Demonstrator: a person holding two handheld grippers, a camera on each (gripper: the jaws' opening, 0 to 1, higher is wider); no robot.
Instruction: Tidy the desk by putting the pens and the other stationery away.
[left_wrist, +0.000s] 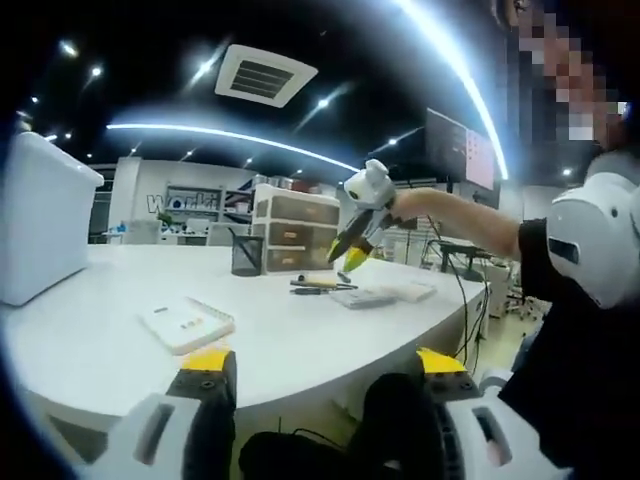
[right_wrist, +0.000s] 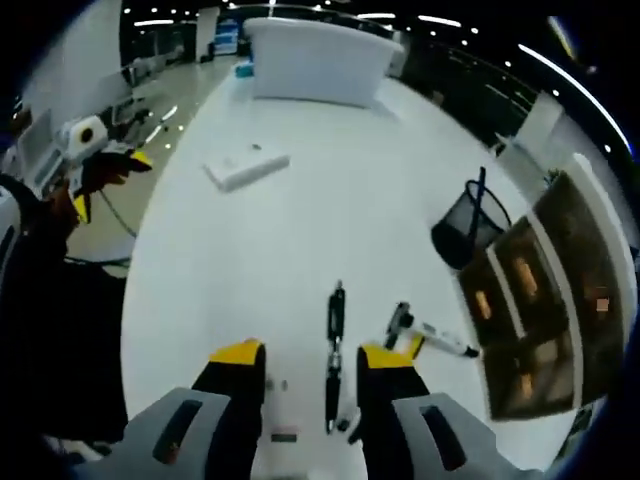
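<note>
A black pen (right_wrist: 334, 345) lies on the white desk (right_wrist: 250, 270), running lengthwise between the jaws of my right gripper (right_wrist: 312, 358), which is open and not closed on it. Just right of it lies a white marker (right_wrist: 432, 337) with a dark cap. In the left gripper view the right gripper (left_wrist: 355, 250) hangs tips-down over the pens (left_wrist: 322, 287). My left gripper (left_wrist: 320, 365) is open and holds nothing, low at the desk's near edge. A black mesh pen cup (right_wrist: 466, 228) with a blue pen in it stands beside the drawers.
A small drawer unit (right_wrist: 540, 290) stands behind the pen cup (left_wrist: 247, 255). A white notepad (left_wrist: 187, 323) lies on the near desk, and a large white box (left_wrist: 40, 215) stands at the left. A flat white item (left_wrist: 385, 294) lies by the pens. A person's arm (left_wrist: 470, 220) reaches in.
</note>
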